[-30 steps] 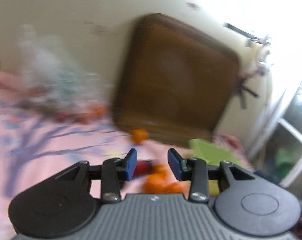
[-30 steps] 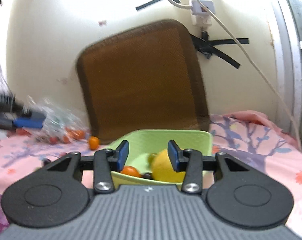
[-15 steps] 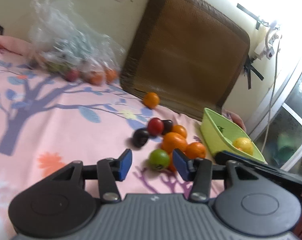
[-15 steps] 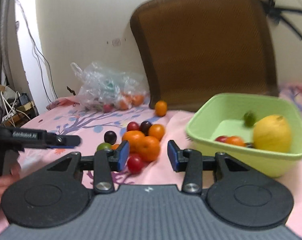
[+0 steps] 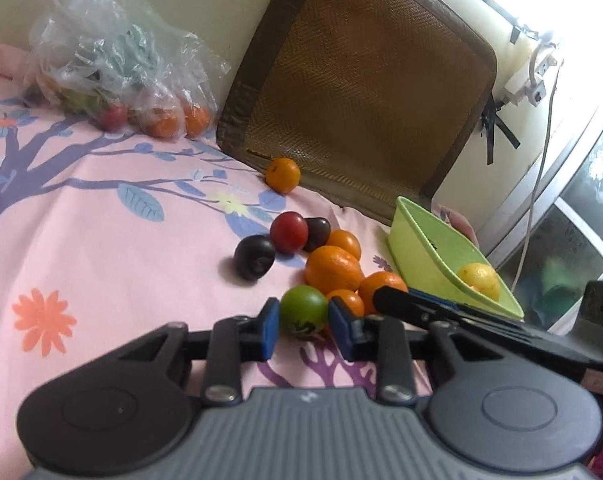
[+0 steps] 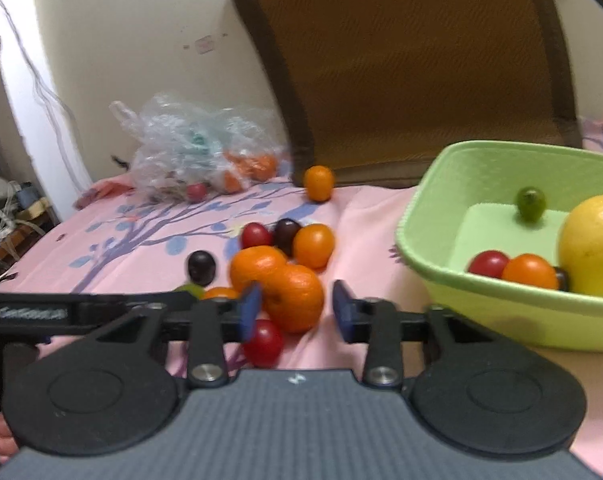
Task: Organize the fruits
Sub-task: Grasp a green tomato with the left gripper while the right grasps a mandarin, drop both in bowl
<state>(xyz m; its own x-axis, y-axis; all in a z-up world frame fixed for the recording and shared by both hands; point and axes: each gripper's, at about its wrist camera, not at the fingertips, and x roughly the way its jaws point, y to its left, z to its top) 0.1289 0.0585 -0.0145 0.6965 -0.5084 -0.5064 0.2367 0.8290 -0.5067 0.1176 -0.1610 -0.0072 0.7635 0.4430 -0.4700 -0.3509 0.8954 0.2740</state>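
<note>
Left wrist view: left gripper (image 5: 303, 326) just closing, blue pads snug on both sides of the small green fruit (image 5: 304, 309) – round, no long side to line up with. Sitting at the near edge of the fruit heap on the pink sheet (image 5: 101, 240), touching a small orange behind. Green basket (image 5: 429, 248) off to the right, past the heap. Right gripper (image 6: 295, 312) half open, also just closing, around a big orange (image 6: 295, 298) but not squeezing yet – nearer the basket

Brown woven cushion (image 5: 365, 96) against wall; flowered pink sheet (image 5: 101, 240).
</note>
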